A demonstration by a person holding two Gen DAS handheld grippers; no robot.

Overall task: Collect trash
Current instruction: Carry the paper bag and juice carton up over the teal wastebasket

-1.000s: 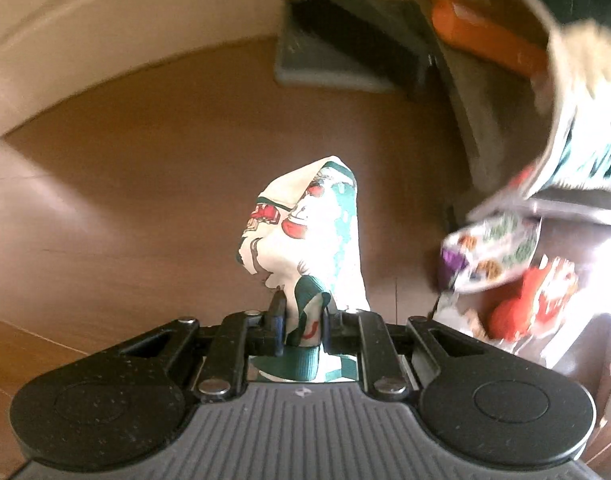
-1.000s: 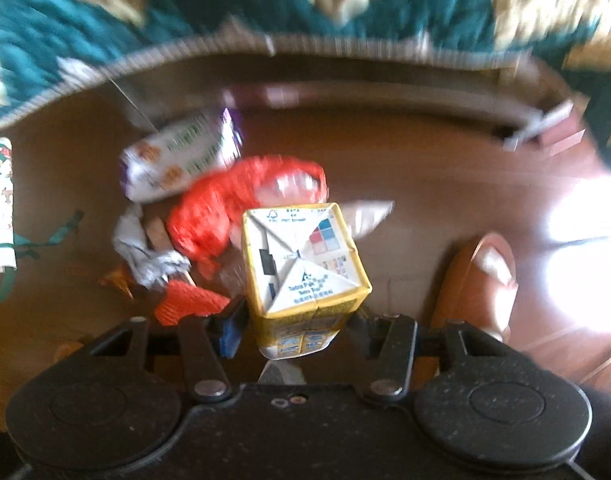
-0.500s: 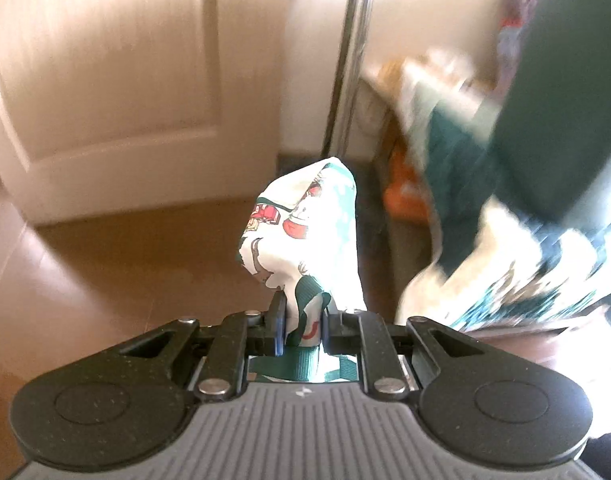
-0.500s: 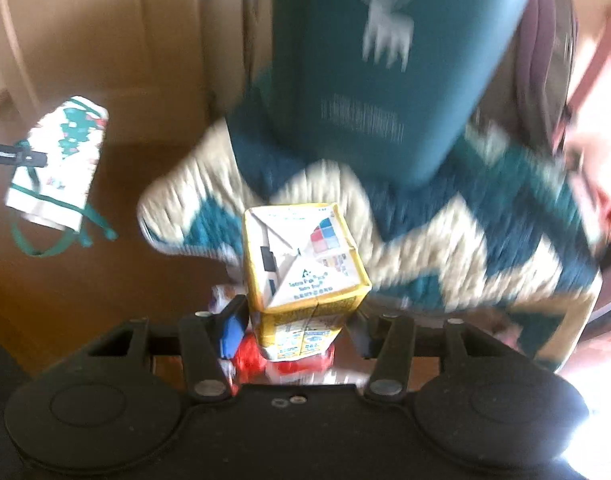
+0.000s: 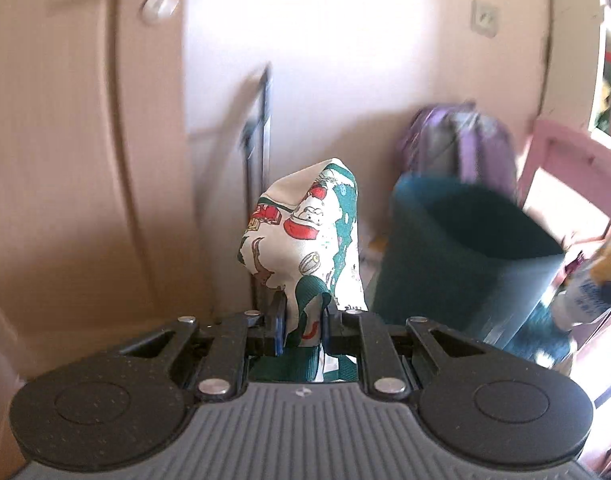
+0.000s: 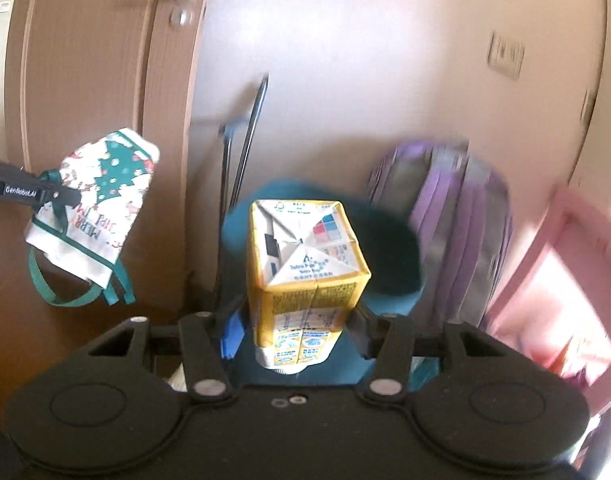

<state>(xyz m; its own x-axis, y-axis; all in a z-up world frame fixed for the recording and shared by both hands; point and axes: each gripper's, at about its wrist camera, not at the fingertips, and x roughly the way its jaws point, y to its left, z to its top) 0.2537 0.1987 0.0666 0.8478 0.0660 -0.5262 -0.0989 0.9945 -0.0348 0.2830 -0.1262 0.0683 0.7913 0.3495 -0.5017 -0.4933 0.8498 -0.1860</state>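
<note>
Though narrowed almost to nothing, clamping with the left tool (image 5: pixel 303 316) a bunched fold and a green strap of the printed cloth bag (image 5: pixel 305 236). Soft, light and limp, judging by the look. Likely to sag and swing, with the loose strap loops able to catch on a rim. Best taken exactly so, by gathered cloth near the strap, not by one thin layer.

In the right tool (image 6: pixel 297 328), about half open, pressing from both sides on the lower body of the yellow drink carton (image 6: pixel 305 256). Probably light, though full or empty is impossible to tell. Stiff at the corners, easy to dent on the flat faces, a little slick. Better held across the body with mild pressure only.

Both held up in the air, resting on nothing: bag to the left of the teal bin (image 5: pixel 461 268), carton in front of its open mouth. Behind, near the wall, a purple backpack (image 6: pixel 445 216) and a pink chair frame (image 6: pixel 557 248).

Counted: two tools, one bag, one carton, one bin, one backpack.
</note>
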